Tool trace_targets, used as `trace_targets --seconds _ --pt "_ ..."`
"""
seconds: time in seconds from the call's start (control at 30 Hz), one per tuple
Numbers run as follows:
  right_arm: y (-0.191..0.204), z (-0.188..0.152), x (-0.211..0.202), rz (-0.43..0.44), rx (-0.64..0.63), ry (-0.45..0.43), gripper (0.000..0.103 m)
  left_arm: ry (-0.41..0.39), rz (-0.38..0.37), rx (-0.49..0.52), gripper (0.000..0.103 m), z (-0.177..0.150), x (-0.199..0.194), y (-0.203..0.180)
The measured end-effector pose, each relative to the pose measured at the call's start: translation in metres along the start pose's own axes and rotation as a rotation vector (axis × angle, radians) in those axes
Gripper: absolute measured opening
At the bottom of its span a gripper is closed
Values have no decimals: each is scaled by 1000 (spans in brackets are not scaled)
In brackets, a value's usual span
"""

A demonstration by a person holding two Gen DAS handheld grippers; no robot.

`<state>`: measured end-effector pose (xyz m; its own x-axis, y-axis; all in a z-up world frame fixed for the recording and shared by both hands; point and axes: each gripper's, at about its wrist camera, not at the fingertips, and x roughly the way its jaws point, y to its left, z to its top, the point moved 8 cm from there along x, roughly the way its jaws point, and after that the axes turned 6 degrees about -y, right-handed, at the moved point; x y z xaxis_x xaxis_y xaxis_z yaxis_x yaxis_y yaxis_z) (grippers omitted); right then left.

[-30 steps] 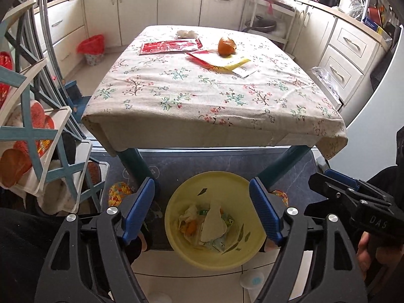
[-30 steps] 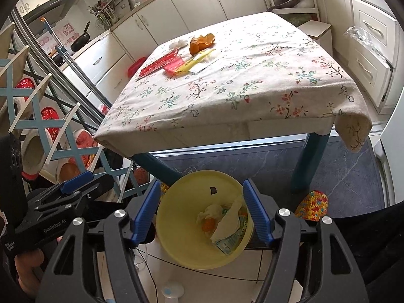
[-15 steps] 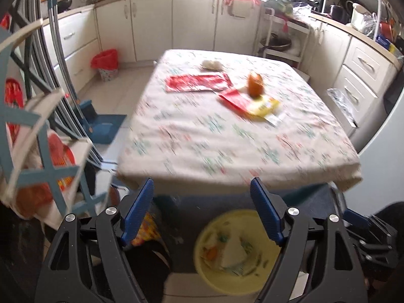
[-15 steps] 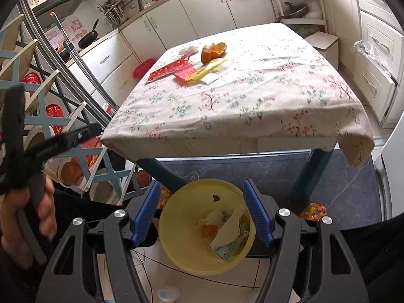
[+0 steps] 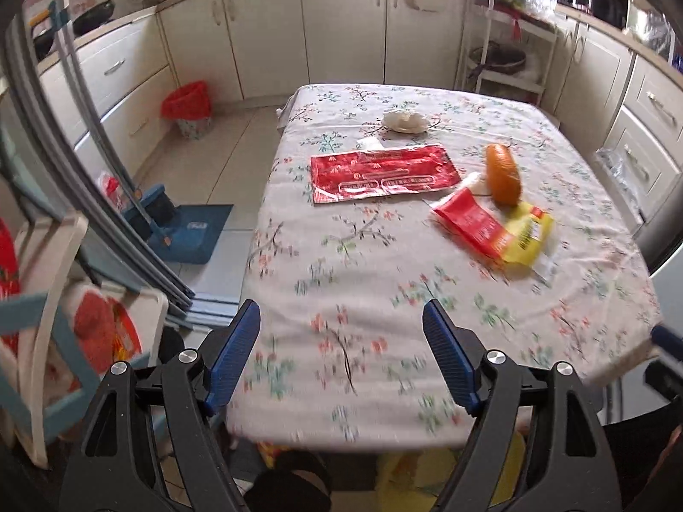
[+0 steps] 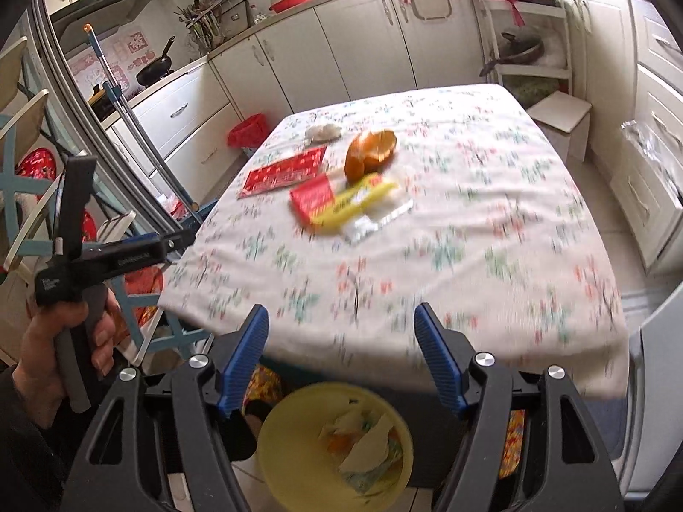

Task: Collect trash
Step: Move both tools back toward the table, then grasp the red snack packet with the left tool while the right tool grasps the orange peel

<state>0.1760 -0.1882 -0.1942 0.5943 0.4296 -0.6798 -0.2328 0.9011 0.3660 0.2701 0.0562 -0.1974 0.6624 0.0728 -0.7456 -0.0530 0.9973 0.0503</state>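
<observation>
Both grippers over the near table edge, jaws wide and empty
Left gripper (image 5: 341, 356) and right gripper (image 6: 341, 356) hold nothing; red wrapper (image 5: 384, 173), orange peel (image 5: 503, 174) lie far on the tablecloth (image 5: 341, 273), yellow trash bowl (image 6: 294, 435) below

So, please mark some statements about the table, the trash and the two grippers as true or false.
1. Both grippers are empty. True: left gripper and right gripper hold nothing.
2. The orange peel lies in the yellow bowl. False: it lies on the table.
3. The flat red wrapper is on the tablecloth. True.
4. The yellow bowl is empty. False: it holds scraps.
</observation>
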Motion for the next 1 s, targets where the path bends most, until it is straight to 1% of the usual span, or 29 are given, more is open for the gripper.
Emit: trace_targets --seconds 0.13,0.3,0.4,0.5,0.57,0.73,0.83,0.9,0.97,1.0 --pt "-2 26 24 5 -3 2 68 24 10 47 74 19 32 -1" --pt "-1 61 61 10 -9 11 70 20 -40 107 74 49 68 -15" --pt "-1 77 84 13 -5 18 70 22 -50 189 74 59 92 -26" --pt "-7 89 107 8 24 33 71 37 -56 272 75 62 111 -34" --pt "-14 93 120 2 46 49 71 41 -45 326 75 65 121 -37" --pt "-25 100 144 -11 82 79 71 43 -84 367 76 75 138 -44" --pt "-28 105 156 -15 88 88 71 28 -92 404 82 82 147 -49" --pt "-28 107 165 -11 88 97 71 20 -109 419 84 86 151 -52" --pt "-28 110 174 -5 94 108 71 32 -149 393 85 88 155 -54" --pt "-29 112 177 -2 101 111 71 47 -178 353 85 89 159 -52"
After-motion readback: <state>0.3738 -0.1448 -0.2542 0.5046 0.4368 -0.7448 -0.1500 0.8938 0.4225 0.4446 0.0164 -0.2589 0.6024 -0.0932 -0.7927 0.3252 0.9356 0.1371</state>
